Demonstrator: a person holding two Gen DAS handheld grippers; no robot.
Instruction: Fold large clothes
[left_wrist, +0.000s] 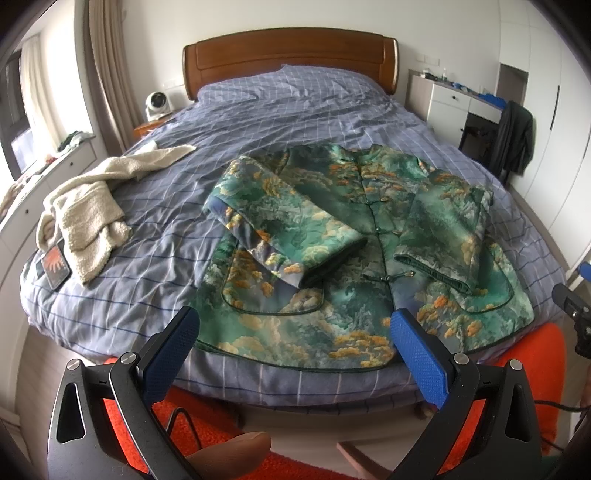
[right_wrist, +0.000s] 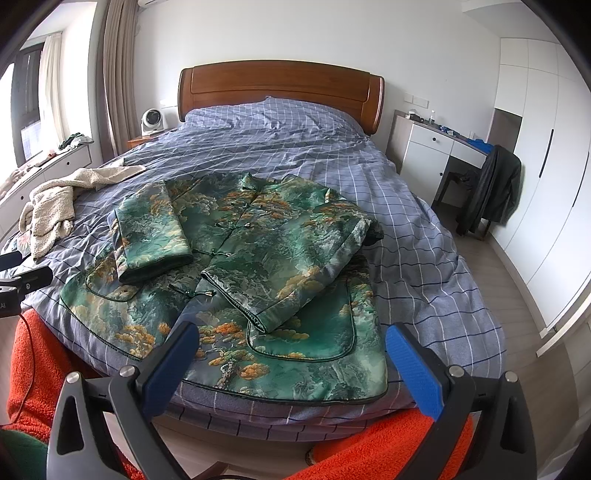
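Green brocade, glossy and quilted-looking, with orange-gold tree clusters and dark piping: that's the jacket (left_wrist: 354, 236) lying front-up near the foot of the bed (left_wrist: 280, 110), both sleeves folded in across its knot-buttoned chest. I've got my left gripper (left_wrist: 295, 332) and my right gripper (right_wrist: 291, 343) hovering over the hem, blue textured pads spread wide, gripping nothing. Underneath runs a rumpled blue checked sheet, a nubbly cream fleece (left_wrist: 85, 210) heaped off to the left, a curved wooden headboard (left_wrist: 291, 55) against the white wall.
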